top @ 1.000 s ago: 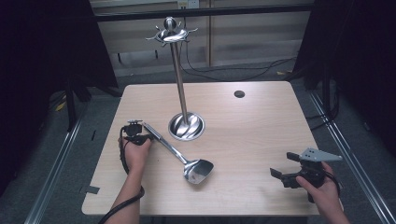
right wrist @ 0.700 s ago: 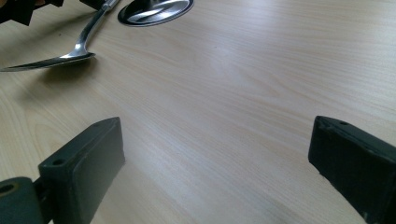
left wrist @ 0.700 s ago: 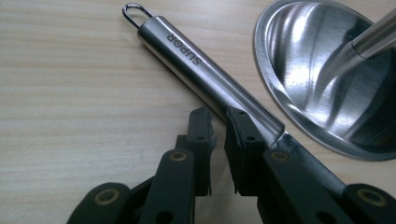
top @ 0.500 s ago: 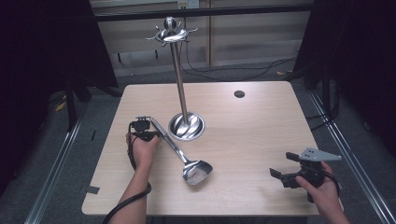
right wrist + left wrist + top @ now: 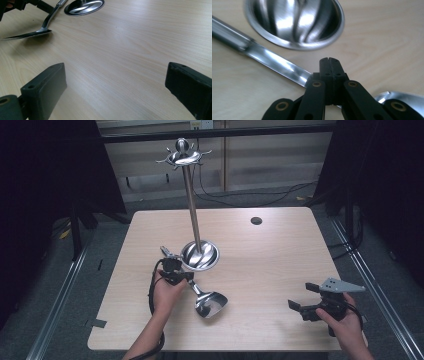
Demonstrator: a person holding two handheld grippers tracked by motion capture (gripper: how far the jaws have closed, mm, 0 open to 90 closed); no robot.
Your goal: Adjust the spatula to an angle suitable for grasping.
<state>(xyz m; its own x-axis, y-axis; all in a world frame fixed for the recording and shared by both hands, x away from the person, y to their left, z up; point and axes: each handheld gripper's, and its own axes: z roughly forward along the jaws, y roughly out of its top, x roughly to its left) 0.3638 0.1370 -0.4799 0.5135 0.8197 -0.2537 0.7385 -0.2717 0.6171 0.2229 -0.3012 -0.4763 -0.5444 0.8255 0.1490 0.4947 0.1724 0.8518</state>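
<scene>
Surface: pale wood surface (image 5: 280,250) in a dark room with cables on the floor behind it; a small dark round hole (image 5: 256,220) lies toward 1 o'clock.
Left tool: left tool (image 5: 329,61), at 8 o'clock from the surface centre, just beside the stand's base. Its jaws have just been closing, and in the left gripper view the pads meet face to face with no gap at the tips.
Left tool contact: the handle crosses under the closed jaws. No part of it shows between the pads, so a grip is not confirmed.
Serving spoon: serving spoon (image 5: 210,304) lies flat on the surface at 7 o'clock. Its bowl points toward 5 o'clock and its handle runs up toward 11 o'clock, ending near the base.
Stand: utensil stand (image 5: 192,205) is upright near the centre. Its dish-shaped base (image 5: 200,255) rests on the surface and its hook crown (image 5: 182,156) carries nothing.
Right tool: right tool (image 5: 302,297) is at 4 o'clock, well apart from the spoon. Its jaws are spread wide over bare wood and hold nothing.
Progress: early stage, by judgement. The left tool has reached the spoon, but the spoon is not lifted.
Remaining: secure the handle, raise the spoon and hang it on a hook at the crown.
</scene>
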